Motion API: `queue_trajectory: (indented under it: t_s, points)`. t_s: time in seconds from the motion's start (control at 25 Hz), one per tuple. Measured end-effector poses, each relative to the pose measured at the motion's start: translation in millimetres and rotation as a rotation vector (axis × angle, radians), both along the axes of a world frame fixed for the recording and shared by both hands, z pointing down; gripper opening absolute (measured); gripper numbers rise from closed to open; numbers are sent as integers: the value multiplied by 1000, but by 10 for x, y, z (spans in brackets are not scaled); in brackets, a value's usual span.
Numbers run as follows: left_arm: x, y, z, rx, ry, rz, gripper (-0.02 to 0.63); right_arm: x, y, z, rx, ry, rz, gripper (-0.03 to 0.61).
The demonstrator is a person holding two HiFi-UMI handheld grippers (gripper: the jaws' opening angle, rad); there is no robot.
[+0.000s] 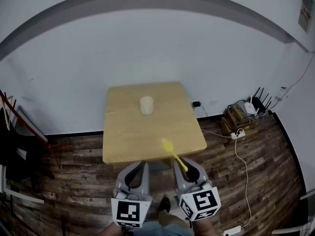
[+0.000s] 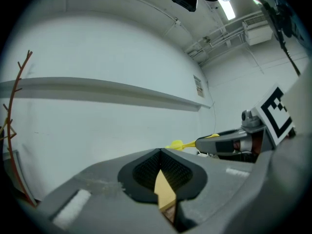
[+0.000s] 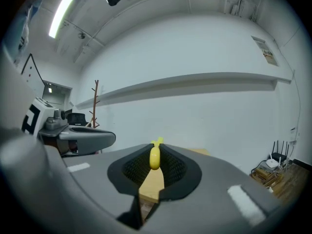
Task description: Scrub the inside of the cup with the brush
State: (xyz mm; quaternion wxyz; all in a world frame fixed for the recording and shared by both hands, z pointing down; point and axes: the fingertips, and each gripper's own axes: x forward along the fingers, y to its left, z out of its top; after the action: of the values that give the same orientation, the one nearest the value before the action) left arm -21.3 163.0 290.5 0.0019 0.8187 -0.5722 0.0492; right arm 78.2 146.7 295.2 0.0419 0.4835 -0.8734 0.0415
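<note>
A cream cup point(image 1: 146, 105) stands upright on the far half of the small wooden table point(image 1: 128, 141). My right gripper point(image 1: 186, 167) hovers over the table's near edge, shut on the handle of a yellow brush point(image 1: 171, 152) whose head points up and left toward the cup. In the right gripper view the brush point(image 3: 155, 156) sticks out between the closed pads point(image 3: 175, 168) of my right gripper point(image 3: 156, 150). My left gripper point(image 1: 138, 167) hangs beside it, just off the near edge, shut and empty. In the left gripper view that left gripper point(image 2: 161, 152) has its jaws pressed together, and the brush point(image 2: 176, 144) shows at the right.
The table stands against a white wall on dark wood flooring. A power strip, cables and a router point(image 1: 251, 107) lie at the right. A dark rack point(image 1: 15, 127) stands at the left. The person's feet point(image 1: 165, 205) show below the grippers.
</note>
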Motion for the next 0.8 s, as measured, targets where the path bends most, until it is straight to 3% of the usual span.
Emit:
queue_trajectory:
  t_s: [0.44,0.8]
  points:
    - [203,-840,-35,1,-70,-115,18,267,-894,-31,-2,-47,-102,41]
    - [120,-1287,204,-65,-33,-164,18,218,-1337,252,-74,-38,-121,41]
